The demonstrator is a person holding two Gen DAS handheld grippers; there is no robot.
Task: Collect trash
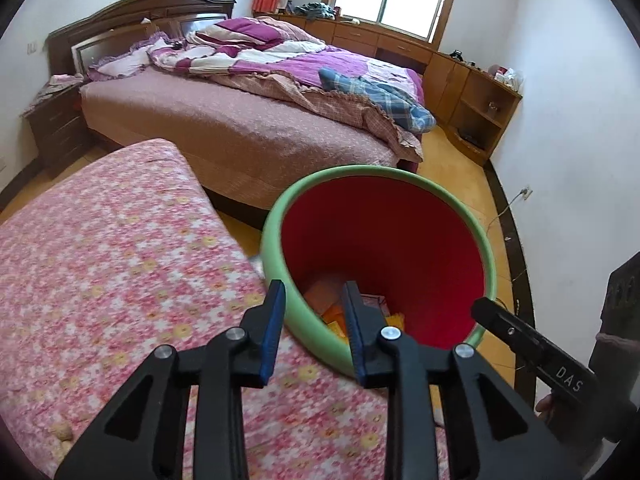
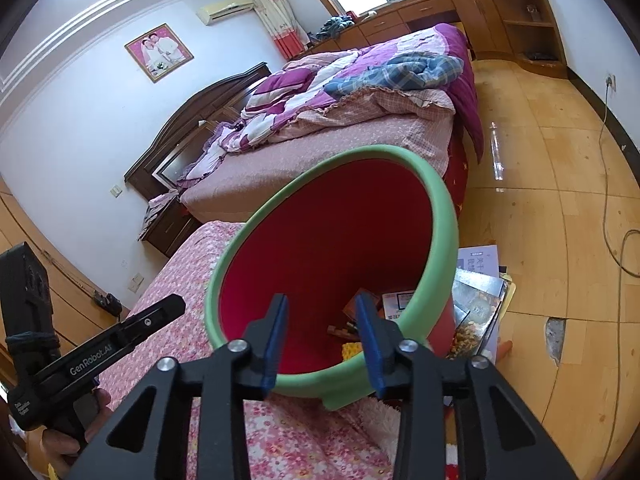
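A trash bin with a green rim [image 1: 486, 240] and red inside stands next to the pink floral bed [image 1: 100, 264]; it also shows in the right wrist view [image 2: 444, 216]. Orange and yellow paper trash [image 1: 332, 304] lies at its bottom, seen too in the right wrist view [image 2: 360, 300]. My left gripper [image 1: 314, 328] is open and empty, its fingers straddling the bin's near rim. My right gripper [image 2: 322, 340] is open and empty over the bin's near rim. The right gripper's body [image 1: 532, 344] shows at the bin's right side.
A large bed [image 1: 248, 120] with purple quilts lies beyond the bin. Magazines and papers [image 2: 480, 300] lie on the wooden floor [image 2: 560, 200] right of the bin. Wooden cabinets [image 1: 472, 96] line the far wall. A cable [image 2: 612, 184] runs across the floor.
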